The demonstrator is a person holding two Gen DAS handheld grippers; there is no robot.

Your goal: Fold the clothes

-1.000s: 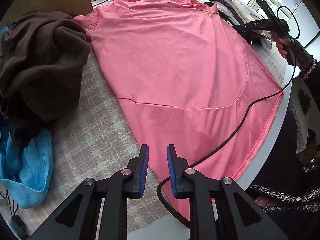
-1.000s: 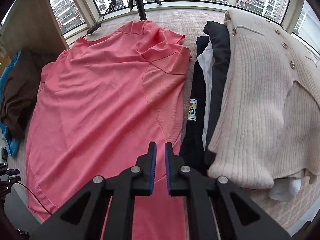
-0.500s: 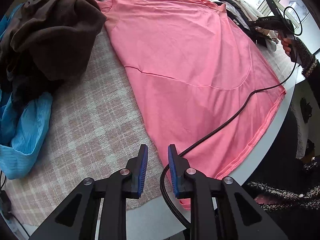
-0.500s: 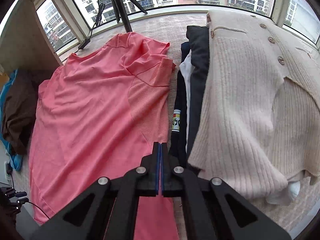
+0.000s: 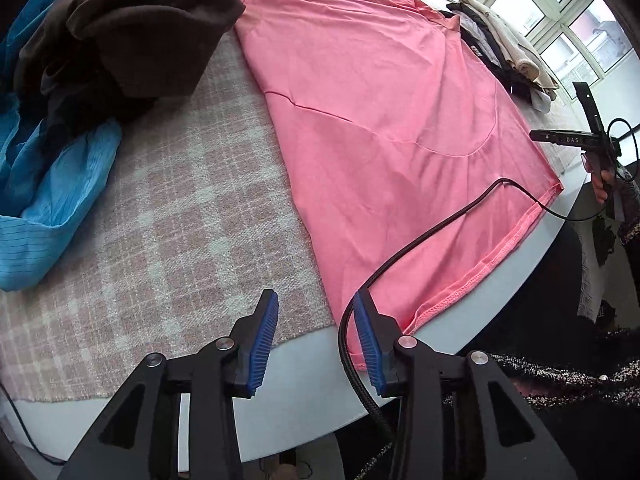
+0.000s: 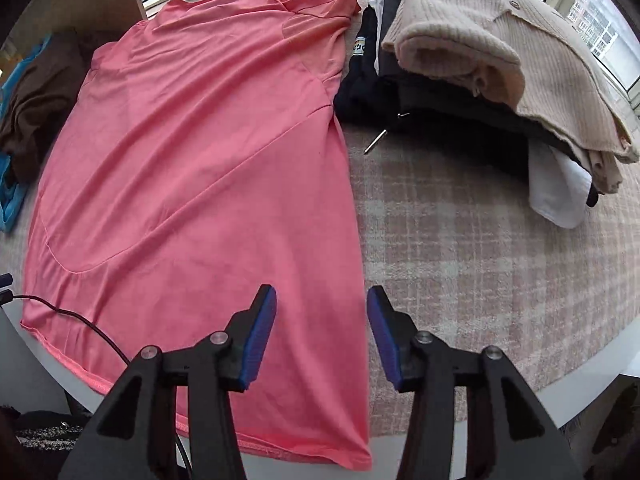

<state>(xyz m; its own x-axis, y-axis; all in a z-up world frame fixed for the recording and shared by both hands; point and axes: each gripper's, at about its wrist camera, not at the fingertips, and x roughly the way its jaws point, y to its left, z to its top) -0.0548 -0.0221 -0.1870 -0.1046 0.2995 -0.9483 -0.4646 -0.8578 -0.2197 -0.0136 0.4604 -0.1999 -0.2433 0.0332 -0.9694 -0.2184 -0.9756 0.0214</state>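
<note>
Moved: both my grippers, toward pink shirt (image 6: 192,184) hem | left gripper (image 5: 314,340), right gripper (image 6: 322,334): jaws opening, empty | surface: plaid cloth (image 6: 480,272), white table (image 5: 304,384) | windows (image 5: 568,12) upper right.

One pink shirt (image 5: 392,120) (image 6: 192,184), spread flat, frame centre. One checked cloth (image 5: 140,220) (image 6: 480,260) beneath. One brown garment (image 5: 120,28), crumpled, upper left of left wrist view. One blue garment (image 5: 48,192), left edge. One stack of folded clothes (image 6: 480,80), upper right of right wrist view: one beige knit on top, dark and white layers below, number unclear. Two grippers: left gripper (image 5: 316,344), right gripper (image 6: 322,334), two blue pads each. One black cable (image 5: 420,248).
</note>
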